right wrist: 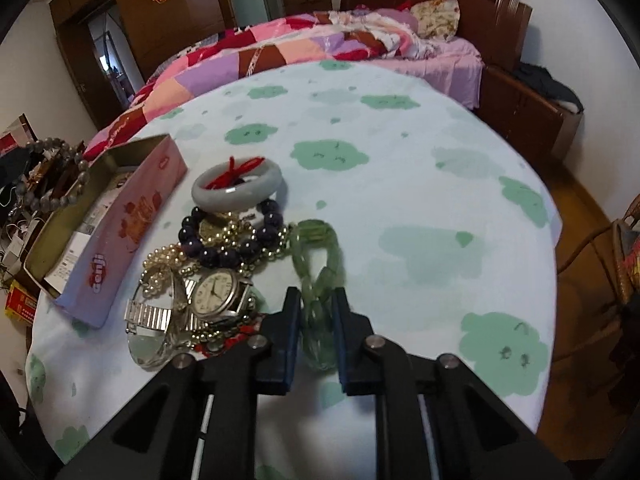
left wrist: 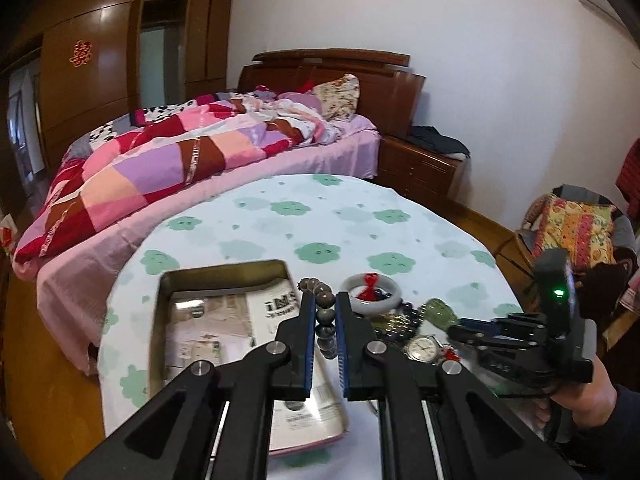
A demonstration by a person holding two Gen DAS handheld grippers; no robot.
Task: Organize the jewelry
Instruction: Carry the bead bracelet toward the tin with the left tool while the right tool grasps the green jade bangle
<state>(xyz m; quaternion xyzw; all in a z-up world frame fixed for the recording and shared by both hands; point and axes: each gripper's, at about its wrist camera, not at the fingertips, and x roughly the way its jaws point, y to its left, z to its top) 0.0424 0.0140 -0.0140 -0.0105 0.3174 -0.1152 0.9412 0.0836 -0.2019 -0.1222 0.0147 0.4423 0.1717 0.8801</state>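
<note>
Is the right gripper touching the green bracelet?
Touching. In the right wrist view the right gripper has its fingers closed against both sides of the green bracelet, with no gap showing at either pad.

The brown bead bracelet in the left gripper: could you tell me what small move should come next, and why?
Probably carry it over the open tin box and release. The left gripper is shut on the brown bead bracelet, which hangs just right of the tin box, above the table.
</note>
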